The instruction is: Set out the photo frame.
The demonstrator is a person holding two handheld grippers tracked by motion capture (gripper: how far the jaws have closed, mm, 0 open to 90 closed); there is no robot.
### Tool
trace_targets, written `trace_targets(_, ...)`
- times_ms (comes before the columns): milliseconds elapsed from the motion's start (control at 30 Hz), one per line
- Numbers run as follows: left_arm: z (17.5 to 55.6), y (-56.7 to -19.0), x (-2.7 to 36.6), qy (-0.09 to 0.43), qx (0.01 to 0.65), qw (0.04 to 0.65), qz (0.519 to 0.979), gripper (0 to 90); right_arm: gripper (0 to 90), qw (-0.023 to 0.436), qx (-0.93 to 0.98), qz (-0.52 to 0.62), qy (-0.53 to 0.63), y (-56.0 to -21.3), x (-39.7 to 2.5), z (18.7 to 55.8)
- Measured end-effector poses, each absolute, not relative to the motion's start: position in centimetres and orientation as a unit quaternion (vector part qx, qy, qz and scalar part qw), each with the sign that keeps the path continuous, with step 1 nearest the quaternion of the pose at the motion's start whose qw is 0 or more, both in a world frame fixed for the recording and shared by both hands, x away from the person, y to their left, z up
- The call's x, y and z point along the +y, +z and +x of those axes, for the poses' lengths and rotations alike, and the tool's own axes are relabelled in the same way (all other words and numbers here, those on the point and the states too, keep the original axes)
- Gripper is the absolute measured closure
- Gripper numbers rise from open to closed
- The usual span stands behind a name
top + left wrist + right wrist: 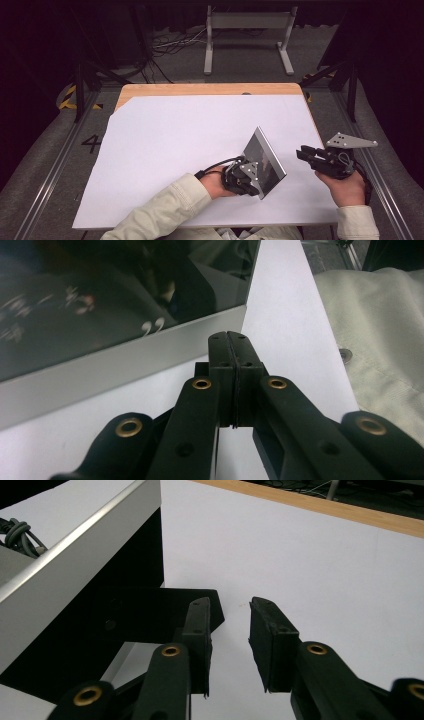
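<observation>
— White sheeting (165, 150) covers a wooden table (210, 89) in a dark studio, with grey floor and a metal stand's legs beyond. What sits at the centre?

— A dark-glassed picture frame (263, 157) with a silver border, propped at a tilt on the sheet's near right part. In the left gripper view its glass (100, 305) reflects the room above a pale silver edge.

— And the left gripper?

— The left gripper (245, 177) sits just behind the frame's near lower corner, close against it; whether it touches cannot be told. Its jaws are pressed flat together with nothing between them, as the left gripper view (231, 372) shows. The left hand (215, 184) wraps the handle, its cream sleeve (165, 210) reaching diagonally from the bottom edge.

— The right?

— The right gripper (306, 152) is held above the sheet just right of the frame, pointing towards it, apart from it. Its jaws stand spread, empty (230, 645), beside the frame's black back and stand (150, 615). The right hand (345, 187) grips from below, wrist upright near the table's right edge.
</observation>
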State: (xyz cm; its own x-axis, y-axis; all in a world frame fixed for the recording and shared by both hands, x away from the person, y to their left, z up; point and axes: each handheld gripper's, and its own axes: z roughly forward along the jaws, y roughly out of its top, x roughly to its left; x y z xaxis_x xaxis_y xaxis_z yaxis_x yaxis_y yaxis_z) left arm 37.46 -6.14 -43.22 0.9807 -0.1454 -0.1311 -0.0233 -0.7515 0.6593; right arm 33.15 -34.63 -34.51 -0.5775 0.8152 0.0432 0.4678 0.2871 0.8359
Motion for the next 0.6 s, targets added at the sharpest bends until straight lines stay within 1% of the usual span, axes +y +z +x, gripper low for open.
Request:
trace_targets(267,38.4,-42.8,-3.6,-0.082,-0.011,0.363,0.928,87.5,63.9,0.187,0.776,0.414,0.437,-34.0,-34.3,33.6)
trace_targets(600,39.1,-42.2,-1.0,-0.065,0.022,0.379,0.923,84.4,64.1,0.177,0.776,0.411,0.444,-33.0,-33.8,33.8)
